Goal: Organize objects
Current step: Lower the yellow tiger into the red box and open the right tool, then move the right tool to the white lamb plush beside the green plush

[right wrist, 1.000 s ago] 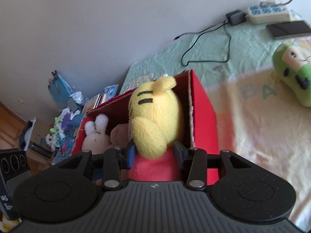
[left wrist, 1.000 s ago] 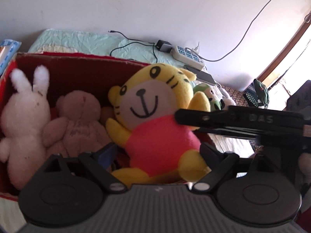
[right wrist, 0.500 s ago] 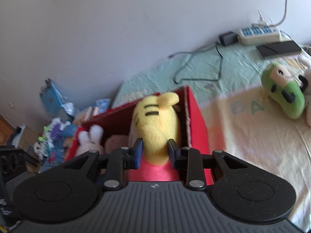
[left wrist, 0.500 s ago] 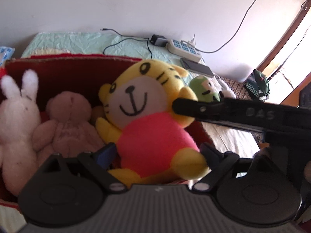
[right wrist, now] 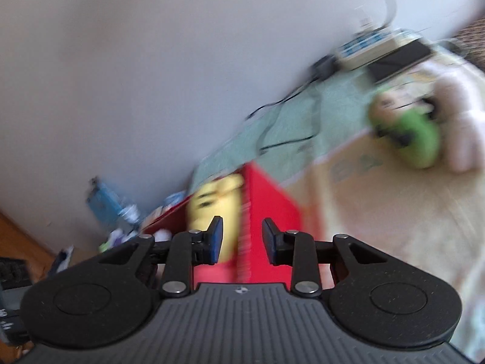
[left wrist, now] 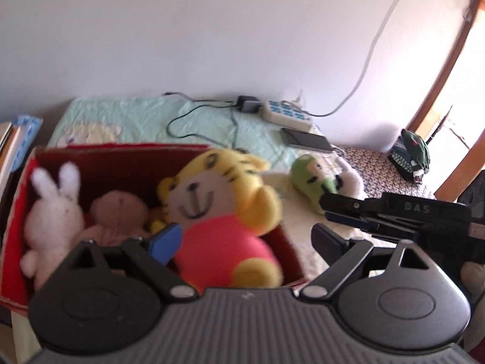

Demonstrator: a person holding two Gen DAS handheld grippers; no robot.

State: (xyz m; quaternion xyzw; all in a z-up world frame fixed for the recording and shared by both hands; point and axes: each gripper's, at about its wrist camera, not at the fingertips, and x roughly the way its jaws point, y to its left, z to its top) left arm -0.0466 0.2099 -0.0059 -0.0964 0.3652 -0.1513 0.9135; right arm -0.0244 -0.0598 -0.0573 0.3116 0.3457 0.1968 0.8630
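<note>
Left wrist view, from the claw outward: left gripper [left wrist: 244, 233] spread wide, clamped on nothing. Blue pad of one finger just beside the red belly of the yellow tiger plush [left wrist: 218, 200]; other finger well clear of it, over pale bedding. Tiger seated upright at the right end of the red box [left wrist: 15, 212], face toward the camera. Left of it in the same box, a brown bear [left wrist: 118, 212], then a white rabbit [left wrist: 54, 215] against the far left wall. Off to the right, right gripper [left wrist: 322, 204] seen side-on, apart from the tiger and outside the box, its tips toward a green plush [left wrist: 309, 179] lying on the bed [left wrist: 145, 115] beside a white plush [left wrist: 351, 182].

Further back along the wall: dark phone [left wrist: 304, 139], then power strip [left wrist: 286, 113] with its cables.

Right wrist view, heavily blurred: jaws narrow but parted, just been opening — nothing between the pads. Beyond the gap, the box's red corner and the back of the tiger's head poking above the rim. Up and right, green plush on the cream blanket, touching the white one.
</note>
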